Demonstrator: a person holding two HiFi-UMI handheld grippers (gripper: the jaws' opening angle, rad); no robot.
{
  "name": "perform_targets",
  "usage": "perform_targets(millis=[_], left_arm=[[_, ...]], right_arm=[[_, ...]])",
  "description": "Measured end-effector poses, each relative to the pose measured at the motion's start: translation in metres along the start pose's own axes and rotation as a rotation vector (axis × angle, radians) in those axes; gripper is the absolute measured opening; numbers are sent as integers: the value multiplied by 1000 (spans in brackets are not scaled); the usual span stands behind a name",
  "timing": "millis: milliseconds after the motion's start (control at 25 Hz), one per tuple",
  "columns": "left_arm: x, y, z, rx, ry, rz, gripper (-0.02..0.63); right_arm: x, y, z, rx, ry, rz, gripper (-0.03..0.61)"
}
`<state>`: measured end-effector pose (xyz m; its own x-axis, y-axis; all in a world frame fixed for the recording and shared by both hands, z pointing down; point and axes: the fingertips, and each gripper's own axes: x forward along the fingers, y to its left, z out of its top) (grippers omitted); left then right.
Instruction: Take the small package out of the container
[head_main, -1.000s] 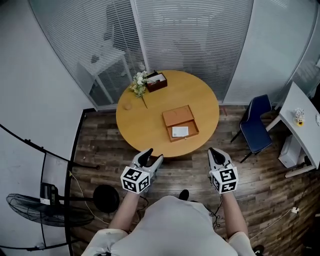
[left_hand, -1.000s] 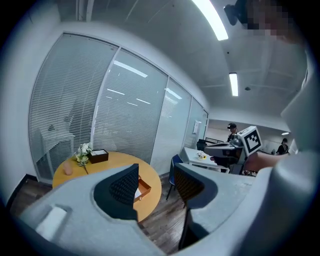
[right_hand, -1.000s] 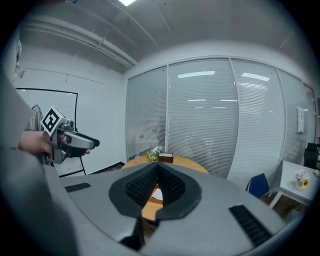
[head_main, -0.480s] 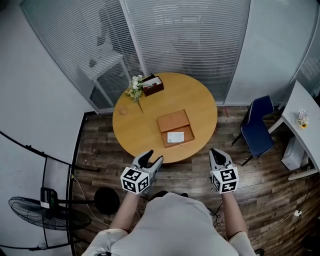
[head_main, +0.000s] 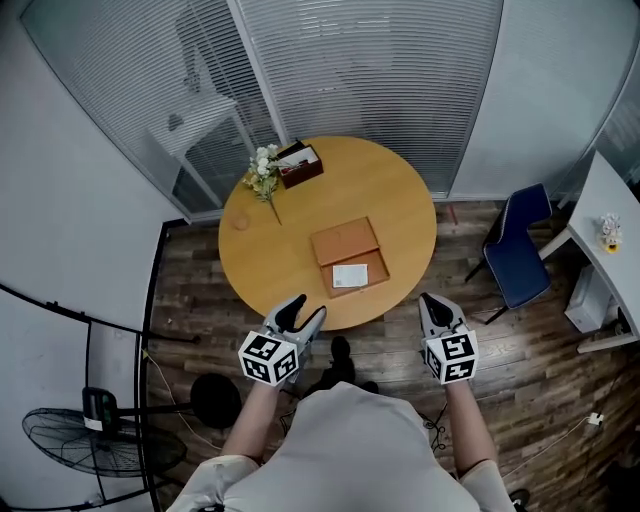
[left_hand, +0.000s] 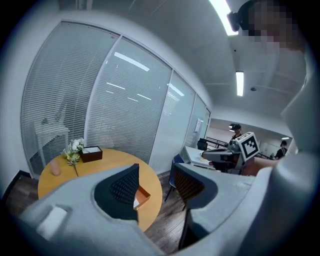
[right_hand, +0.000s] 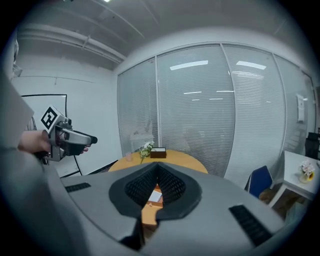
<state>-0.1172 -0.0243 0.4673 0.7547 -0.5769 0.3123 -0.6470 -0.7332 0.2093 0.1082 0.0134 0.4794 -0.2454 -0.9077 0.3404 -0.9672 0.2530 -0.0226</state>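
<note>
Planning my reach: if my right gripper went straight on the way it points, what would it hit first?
Probably the round table, at or near the open box holding the small package. Nothing seems to stand between the right gripper and it, though depth is hard to judge.

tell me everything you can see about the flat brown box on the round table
The flat brown box, cardboard by its look, lies open on the round wooden table, toward the edge nearest the person. Its lid is folded back flat beside the shallow tray, which holds a small white package. Only the table and package touch it.
</note>
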Motion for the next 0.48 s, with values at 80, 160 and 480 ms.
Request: perform_targets(millis=[80, 160, 480], left_arm=[[11, 15, 2, -10, 2, -6, 218], [24, 31, 5, -21, 7, -15, 218], [82, 103, 20, -53, 32, -61, 218]], right_arm=[[16, -2, 5, -3, 5, -1, 5], [33, -4, 12, -10, 11, -3, 5], [113, -9, 35, -37, 50, -2, 5]])
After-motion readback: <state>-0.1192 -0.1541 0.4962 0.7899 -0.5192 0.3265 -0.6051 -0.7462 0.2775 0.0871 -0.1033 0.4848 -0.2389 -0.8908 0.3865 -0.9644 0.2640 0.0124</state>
